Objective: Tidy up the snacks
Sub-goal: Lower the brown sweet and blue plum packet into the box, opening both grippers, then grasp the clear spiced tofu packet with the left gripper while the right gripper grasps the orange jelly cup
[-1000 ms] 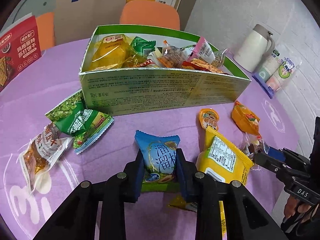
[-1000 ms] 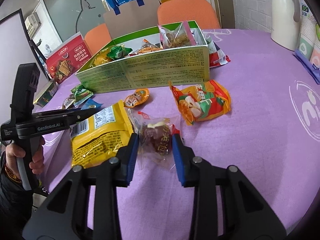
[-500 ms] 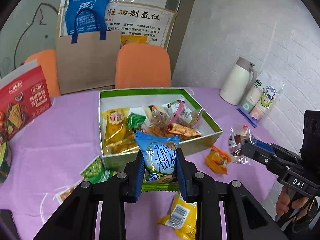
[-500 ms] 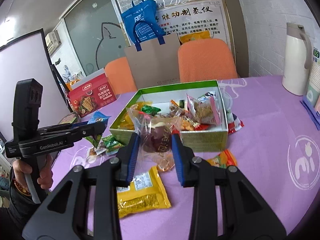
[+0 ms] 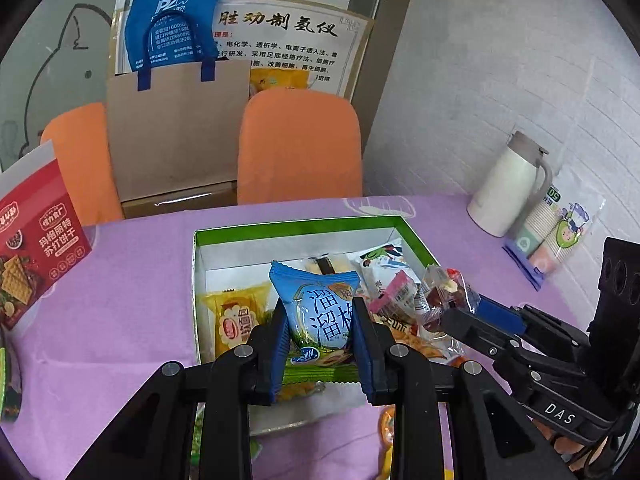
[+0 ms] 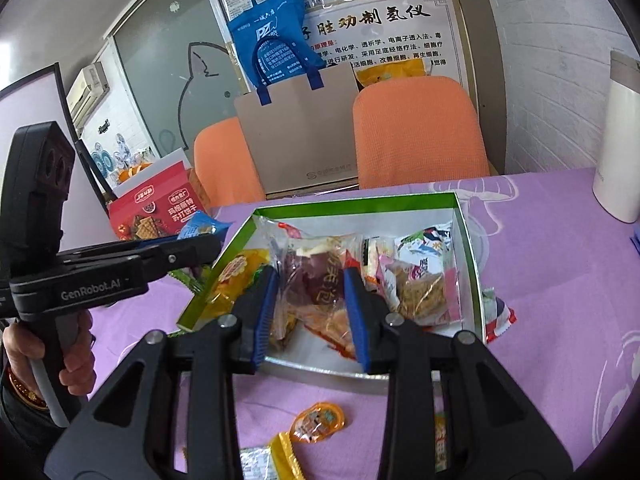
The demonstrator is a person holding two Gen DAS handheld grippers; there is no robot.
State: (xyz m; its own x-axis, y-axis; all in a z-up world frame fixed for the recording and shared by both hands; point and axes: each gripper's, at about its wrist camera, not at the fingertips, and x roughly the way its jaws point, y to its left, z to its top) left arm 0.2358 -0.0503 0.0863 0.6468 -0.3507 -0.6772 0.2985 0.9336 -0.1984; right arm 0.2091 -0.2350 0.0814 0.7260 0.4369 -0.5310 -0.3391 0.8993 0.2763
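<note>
Much of the green box (image 5: 304, 225) floor is hidden by the blue packet (image 5: 320, 312) held in front of it. Near the box, a yellow packet (image 6: 280, 460) is cut off by the frame's lower edge. The red carton (image 5: 36, 240), left of the box, is cropped.

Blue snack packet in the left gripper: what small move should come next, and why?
Probably lower it slightly and open. The left gripper holds the blue snack packet above the green snack box, as the right gripper does with its clear-wrapped snack.
</note>
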